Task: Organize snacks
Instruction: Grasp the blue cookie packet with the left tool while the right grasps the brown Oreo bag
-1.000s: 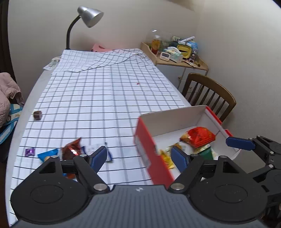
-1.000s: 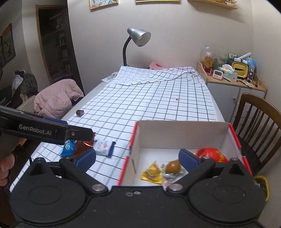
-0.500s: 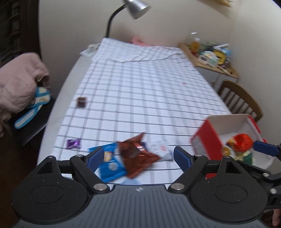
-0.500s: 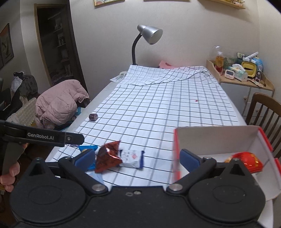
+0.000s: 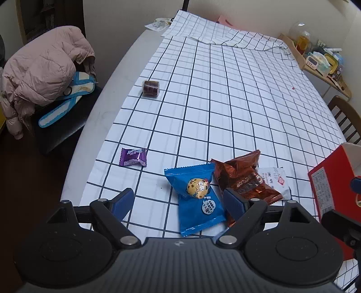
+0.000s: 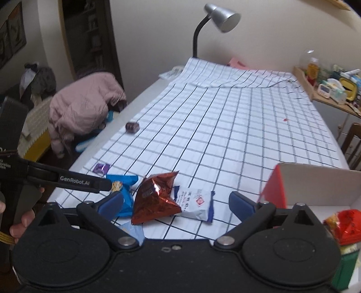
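Several loose snacks lie on the checked cloth: a blue cookie packet (image 5: 196, 198), a brown foil packet (image 5: 243, 178), a white packet (image 5: 276, 180), a purple candy (image 5: 133, 157) and a dark round sweet (image 5: 150, 88). My left gripper (image 5: 178, 200) is open just above the blue packet, not pressing it. My right gripper (image 6: 177, 200) is open over the foil packet (image 6: 155, 196) and the white packet (image 6: 196, 200). The red-and-white box (image 6: 315, 184) at the right holds a red snack bag (image 6: 345, 225).
A pink jacket (image 5: 42, 69) is draped over a chair left of the table. A desk lamp (image 6: 222, 15) stands at the far end. A wooden chair (image 5: 347, 119) and a cluttered side shelf (image 6: 334, 90) are on the right. The table's left edge runs close to the purple candy.
Both grippers have swung left and lower, away from the box and over the loose packets. The box has slid to the right edge of both views.
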The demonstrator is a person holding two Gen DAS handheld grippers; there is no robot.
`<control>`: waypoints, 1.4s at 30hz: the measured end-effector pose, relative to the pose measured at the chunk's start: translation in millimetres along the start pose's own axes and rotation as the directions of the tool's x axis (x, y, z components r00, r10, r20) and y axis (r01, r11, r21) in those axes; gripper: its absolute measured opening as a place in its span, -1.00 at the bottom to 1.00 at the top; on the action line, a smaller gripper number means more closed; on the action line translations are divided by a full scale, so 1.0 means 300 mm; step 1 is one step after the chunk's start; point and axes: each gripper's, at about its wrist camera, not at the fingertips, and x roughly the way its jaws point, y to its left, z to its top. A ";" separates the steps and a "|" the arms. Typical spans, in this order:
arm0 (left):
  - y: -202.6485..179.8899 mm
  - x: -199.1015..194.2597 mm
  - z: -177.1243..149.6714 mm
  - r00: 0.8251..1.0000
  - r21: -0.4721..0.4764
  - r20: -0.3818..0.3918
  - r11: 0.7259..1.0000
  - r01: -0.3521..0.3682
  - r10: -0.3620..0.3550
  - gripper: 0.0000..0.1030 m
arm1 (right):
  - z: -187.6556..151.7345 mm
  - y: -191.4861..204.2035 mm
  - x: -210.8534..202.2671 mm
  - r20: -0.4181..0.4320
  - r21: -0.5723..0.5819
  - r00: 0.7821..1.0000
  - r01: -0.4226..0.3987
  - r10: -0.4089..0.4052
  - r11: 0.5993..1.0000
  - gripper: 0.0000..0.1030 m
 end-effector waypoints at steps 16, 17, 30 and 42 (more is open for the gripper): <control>0.008 0.149 -0.004 0.998 -0.038 -0.061 0.999 0.031 -0.033 0.65 | 0.082 -0.037 0.332 -0.198 0.157 0.974 -0.079 0.110 0.984 0.60; 0.013 0.158 -0.003 0.997 -0.049 -0.068 0.998 0.039 -0.042 0.65 | 0.086 -0.033 0.349 -0.212 0.162 0.971 -0.081 0.115 0.983 0.59; -0.005 0.192 0.001 0.994 -0.019 -0.072 0.997 0.081 -0.082 0.43 | 0.096 -0.006 0.476 -0.299 0.197 0.942 -0.091 0.149 0.976 0.38; 0.004 0.173 -0.004 0.990 -0.021 -0.064 0.992 0.121 -0.122 -0.17 | 0.085 0.012 0.442 -0.270 0.174 0.953 -0.092 0.138 0.980 -0.27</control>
